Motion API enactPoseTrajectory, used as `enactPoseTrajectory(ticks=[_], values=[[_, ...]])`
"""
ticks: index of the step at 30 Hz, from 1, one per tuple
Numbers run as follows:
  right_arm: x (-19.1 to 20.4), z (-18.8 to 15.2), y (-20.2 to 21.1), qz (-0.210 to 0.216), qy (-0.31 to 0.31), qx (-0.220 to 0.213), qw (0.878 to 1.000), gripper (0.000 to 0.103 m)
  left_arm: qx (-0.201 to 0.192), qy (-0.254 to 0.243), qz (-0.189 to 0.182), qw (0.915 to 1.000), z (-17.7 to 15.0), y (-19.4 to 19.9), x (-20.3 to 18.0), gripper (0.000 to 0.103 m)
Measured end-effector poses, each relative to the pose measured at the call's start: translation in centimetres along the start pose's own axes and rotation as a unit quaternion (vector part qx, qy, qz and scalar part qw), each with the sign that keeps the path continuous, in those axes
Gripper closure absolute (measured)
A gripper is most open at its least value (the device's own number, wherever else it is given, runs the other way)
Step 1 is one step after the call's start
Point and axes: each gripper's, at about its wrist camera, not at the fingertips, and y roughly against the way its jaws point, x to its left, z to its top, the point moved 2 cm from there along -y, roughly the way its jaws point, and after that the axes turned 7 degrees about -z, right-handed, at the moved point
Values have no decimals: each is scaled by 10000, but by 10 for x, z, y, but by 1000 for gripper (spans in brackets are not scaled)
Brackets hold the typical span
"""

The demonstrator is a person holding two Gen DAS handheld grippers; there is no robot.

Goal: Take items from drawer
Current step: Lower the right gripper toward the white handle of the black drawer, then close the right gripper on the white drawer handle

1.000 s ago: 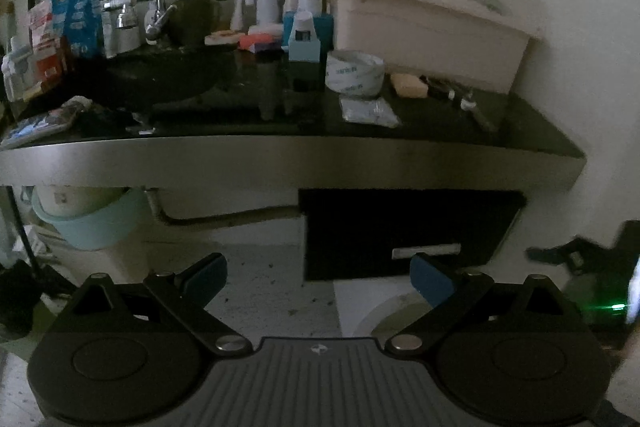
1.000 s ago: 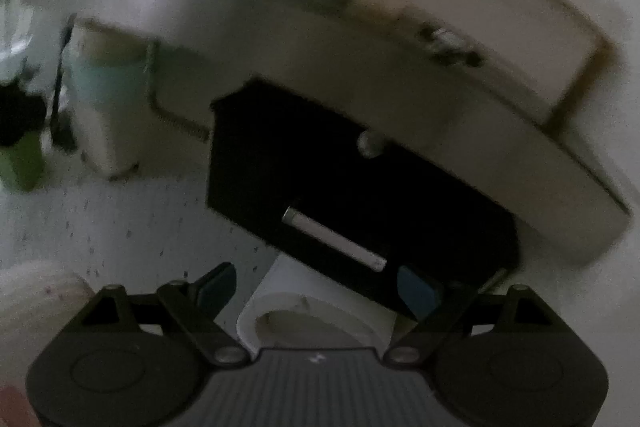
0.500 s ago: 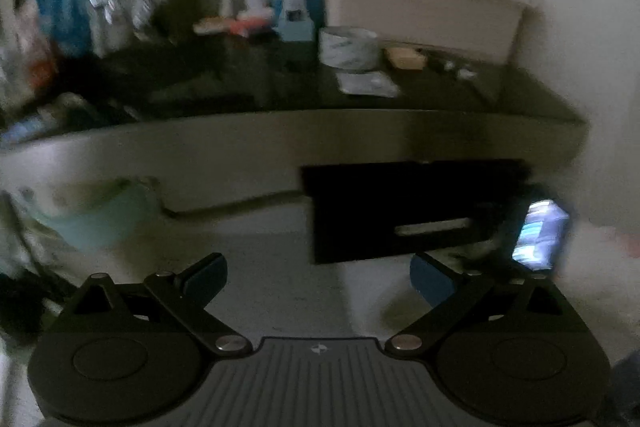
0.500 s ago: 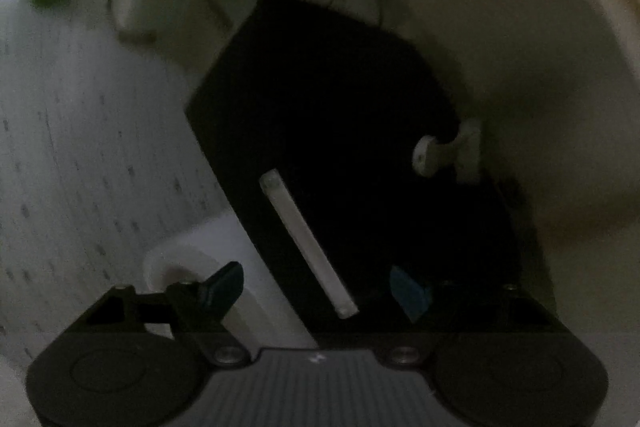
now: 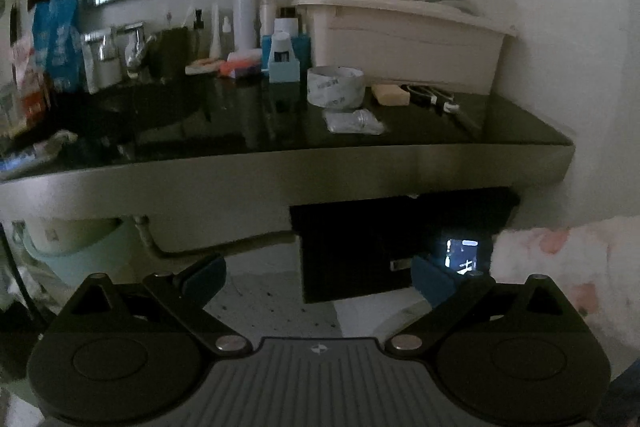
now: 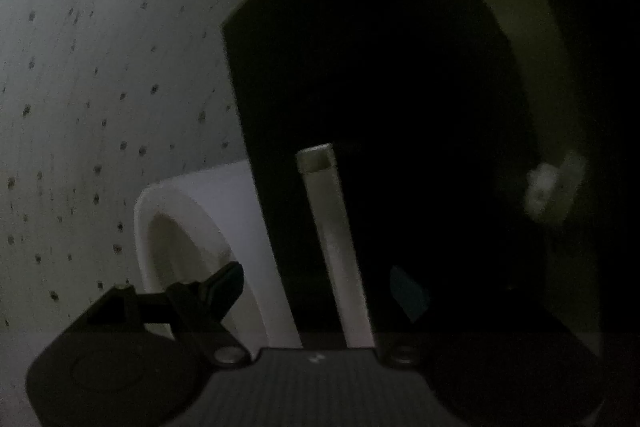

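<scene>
Drawer (image 5: 400,247) sits shut beneath the table (image 5: 280,171), at its right end. Right hand-held gripper (image 6: 316,287) is released, fingers straddling the pale drawer handle (image 6: 332,227) without touching. Left hand-held gripper (image 5: 316,275) is released, empty, well back from the drawer.

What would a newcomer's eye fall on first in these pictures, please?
Probably the pale bar handle on the black drawer, standing between the open fingers of the right gripper in the right wrist view. Next, the cluttered dark counter above that drawer, with a big cream tub at its right end and a roll of tape in front of it. The left gripper hangs open, well back from the drawer.
</scene>
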Motion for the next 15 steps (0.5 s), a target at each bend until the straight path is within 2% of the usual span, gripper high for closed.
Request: enactPoseTrajectory(ticks=[8,12,15], values=[[1,4,-12,345,313,-13,9989,24,204,75,-231,9995,0,-14,3,3],[4,5,-22,449,232,-85,9987,17,284,65,-199,9994,1,-20,5,3],[7,2,-24,439,301,-182,9984,16,408,112,-212,9989,3,-26,5,3]])
